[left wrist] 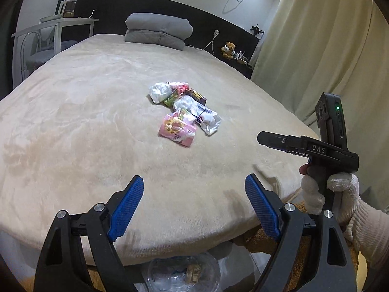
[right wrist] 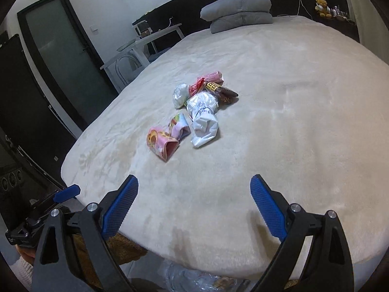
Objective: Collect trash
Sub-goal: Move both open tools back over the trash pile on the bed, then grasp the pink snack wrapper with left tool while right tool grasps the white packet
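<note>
A small heap of trash lies mid-bed on the beige blanket [left wrist: 97, 126]: a pink snack wrapper [left wrist: 177, 130] nearest me, a white crumpled bag [left wrist: 206, 119], a white wad [left wrist: 159, 92] and a brown wrapper [left wrist: 198, 96] behind. My left gripper [left wrist: 194, 185] hovers open over the bed's near edge, nothing between its blue pads. In the right wrist view the same pink wrapper [right wrist: 163, 143] and white bag [right wrist: 204, 126] lie ahead of my right gripper [right wrist: 194, 185], which is also open and empty. A gloved hand holds the right gripper [left wrist: 272, 142] at the right of the left wrist view.
A clear plastic bag [left wrist: 184, 272] with scraps inside sits below the bed's near edge. Folded grey bedding [left wrist: 158, 30] rests at the headboard. A white side table [left wrist: 56, 26] stands left, curtains [left wrist: 316, 43] right, a teddy bear [left wrist: 228, 48] on the shelf.
</note>
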A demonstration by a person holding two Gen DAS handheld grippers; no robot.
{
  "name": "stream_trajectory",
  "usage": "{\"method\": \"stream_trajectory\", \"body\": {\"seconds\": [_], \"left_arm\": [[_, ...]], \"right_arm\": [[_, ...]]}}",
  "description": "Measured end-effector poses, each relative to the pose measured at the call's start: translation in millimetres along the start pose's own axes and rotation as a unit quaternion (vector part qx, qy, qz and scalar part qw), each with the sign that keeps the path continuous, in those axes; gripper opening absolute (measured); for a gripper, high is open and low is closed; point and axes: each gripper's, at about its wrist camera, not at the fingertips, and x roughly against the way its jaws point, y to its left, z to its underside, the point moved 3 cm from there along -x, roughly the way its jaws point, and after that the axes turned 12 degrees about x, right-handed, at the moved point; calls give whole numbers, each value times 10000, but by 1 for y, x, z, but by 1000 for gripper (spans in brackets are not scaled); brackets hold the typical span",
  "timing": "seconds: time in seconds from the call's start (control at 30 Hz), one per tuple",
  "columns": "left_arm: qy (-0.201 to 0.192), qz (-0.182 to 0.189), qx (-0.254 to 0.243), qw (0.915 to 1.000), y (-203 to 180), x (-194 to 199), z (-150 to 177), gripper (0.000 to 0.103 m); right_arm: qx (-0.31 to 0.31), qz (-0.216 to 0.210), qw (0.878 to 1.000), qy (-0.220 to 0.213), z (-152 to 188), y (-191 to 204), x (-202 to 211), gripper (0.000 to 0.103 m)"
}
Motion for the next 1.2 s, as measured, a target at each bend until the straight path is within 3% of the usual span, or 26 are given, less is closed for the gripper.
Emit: {"method": "stream_trajectory", "body": {"seconds": [0.33, 0.57, 0.67, 0.93, 1.0, 1.07, 1.13, 1.2], "left_arm": [[253, -36, -588, 9979, -1, -56, -39, 84], [546, -177, -1212, 9910, -12, -97, -48, 84], [710, -312, -1365, 9876, -9, -118, -51, 84], [1025, -446, -1386, 9840, 10, -157, -60, 84], [1033, -450, -1445, 9831, 9, -162, -61, 84], [1055, -476, -1442, 9828, 10, -166, -62, 79], [1122, -503, -1419, 9822, 12, -169, -62, 64], [1120, -486, -1439, 9820, 10, -169, -62, 61]], "right_arm": [[-243, -214, 9993, 168, -34, -26, -45, 87], [-313, -362, 9983, 336, -50, -36, -77, 82], [-393, -441, 9973, 432, -53, -41, -88, 73], [-343, -638, 9957, 574, -59, -44, -106, 63], [-305, -689, 9954, 593, -61, -43, -108, 53], [-303, -690, 9952, 627, -61, -44, -111, 43], [-335, -751, 9944, 660, -61, -44, -113, 38], [-273, -729, 9948, 654, -62, -42, -112, 37]]}}
